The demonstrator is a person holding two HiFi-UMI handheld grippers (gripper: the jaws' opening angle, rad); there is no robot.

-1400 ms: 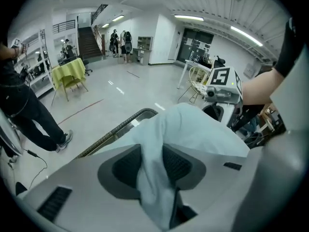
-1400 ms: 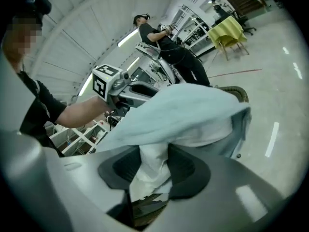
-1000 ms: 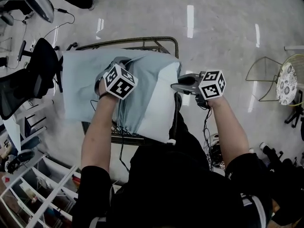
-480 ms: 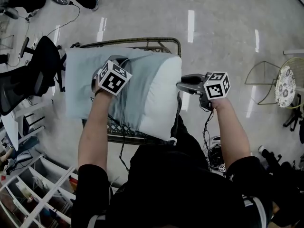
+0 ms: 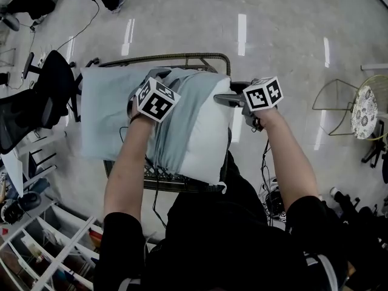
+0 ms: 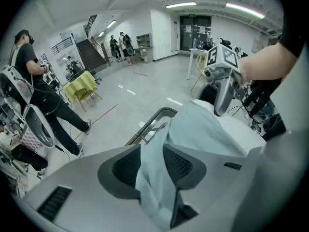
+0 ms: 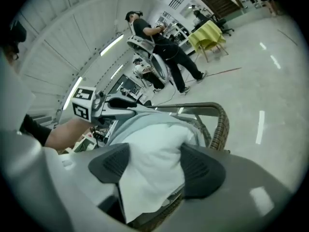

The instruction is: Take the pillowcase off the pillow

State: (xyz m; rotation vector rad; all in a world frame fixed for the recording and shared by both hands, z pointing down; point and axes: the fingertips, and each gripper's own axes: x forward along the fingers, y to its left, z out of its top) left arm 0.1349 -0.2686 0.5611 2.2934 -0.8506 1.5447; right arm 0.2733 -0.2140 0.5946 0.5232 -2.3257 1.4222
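My left claw (image 6: 152, 164) points steeply down over the chair, and its jaws have just been opening; they now stand partway apart with a gathered fold of the pale blue cloth pillowcase (image 5: 103, 114) lying between the pads, no longer pinched. My right claw (image 7: 152, 170) comes in from the right side, and its jaws have just been opening too; they are spread wide, one on each side of the bare end of the soft white pillow (image 5: 209, 132), without squeezing it. The pillowcase is still on the left part of the pillow, bunched into ridges near the middle, its loose end spread flat to the left. The pillow rests on a brown woven wicker chair with a curved metal-framed rim (image 5: 163, 57), standing on the glossy grey floor (image 5: 273, 17)
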